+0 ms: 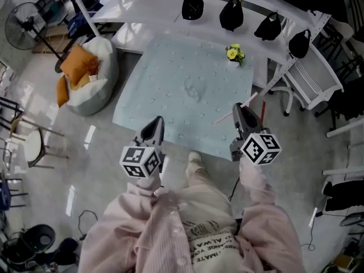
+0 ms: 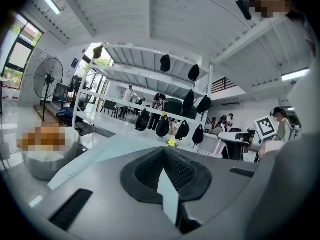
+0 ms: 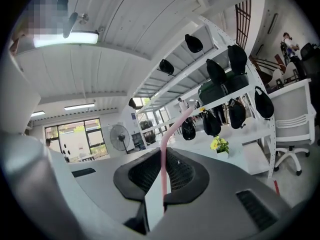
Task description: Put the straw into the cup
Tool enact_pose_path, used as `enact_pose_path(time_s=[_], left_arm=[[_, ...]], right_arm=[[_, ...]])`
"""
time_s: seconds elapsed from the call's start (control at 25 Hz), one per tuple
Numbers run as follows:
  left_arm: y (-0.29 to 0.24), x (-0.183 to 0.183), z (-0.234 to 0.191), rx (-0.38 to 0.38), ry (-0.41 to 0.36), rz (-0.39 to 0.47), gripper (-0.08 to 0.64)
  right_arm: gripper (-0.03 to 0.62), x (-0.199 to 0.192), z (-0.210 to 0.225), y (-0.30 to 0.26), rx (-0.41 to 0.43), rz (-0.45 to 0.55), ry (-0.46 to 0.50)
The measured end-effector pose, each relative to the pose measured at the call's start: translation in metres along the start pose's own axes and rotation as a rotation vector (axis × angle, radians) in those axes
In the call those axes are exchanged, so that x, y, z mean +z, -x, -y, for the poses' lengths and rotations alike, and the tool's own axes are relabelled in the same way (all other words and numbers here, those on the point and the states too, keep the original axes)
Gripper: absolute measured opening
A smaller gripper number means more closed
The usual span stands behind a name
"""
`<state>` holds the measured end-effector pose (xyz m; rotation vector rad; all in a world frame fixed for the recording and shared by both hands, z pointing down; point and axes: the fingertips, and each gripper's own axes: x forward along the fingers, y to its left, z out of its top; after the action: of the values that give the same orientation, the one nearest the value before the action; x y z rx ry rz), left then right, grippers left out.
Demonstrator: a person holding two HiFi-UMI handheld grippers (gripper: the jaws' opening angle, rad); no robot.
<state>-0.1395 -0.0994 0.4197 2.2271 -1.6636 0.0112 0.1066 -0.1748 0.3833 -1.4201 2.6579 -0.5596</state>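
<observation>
A pink bendy straw (image 1: 223,118) sticks out of my right gripper (image 1: 238,107), which is shut on it in front of the table's near right corner. In the right gripper view the straw (image 3: 170,131) rises between the pads and bends right at its top. My left gripper (image 1: 158,120) hangs at the table's near edge, left of the right one. Its jaws (image 2: 164,151) are together with nothing between them. The table (image 1: 170,73) has a pale blue cloth. No cup shows in any view.
A small pot of yellow flowers (image 1: 234,53) stands at the table's far right. Behind it runs a white shelf rack with black caps (image 1: 230,11). A beanbag with an orange cushion (image 1: 88,73) lies left, a fan (image 1: 23,24) beyond it, and a white chair (image 1: 310,78) stands right.
</observation>
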Motion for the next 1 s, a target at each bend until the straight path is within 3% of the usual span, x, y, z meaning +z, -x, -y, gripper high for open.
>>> enact_pose_path(time_s=[0.72, 1.0], left_arm=[[-0.117, -0.004, -0.050, 0.086, 0.078, -0.077, -0.002], [-0.141, -0.008, -0.058, 0.097, 0.114, -0.090, -0.002]], right_arm=[[0.025, 0.017, 0.060, -0.139, 0.080, -0.056, -0.040], [0.025, 0.023, 0.074, -0.172, 0.090, -0.041, -0.117]])
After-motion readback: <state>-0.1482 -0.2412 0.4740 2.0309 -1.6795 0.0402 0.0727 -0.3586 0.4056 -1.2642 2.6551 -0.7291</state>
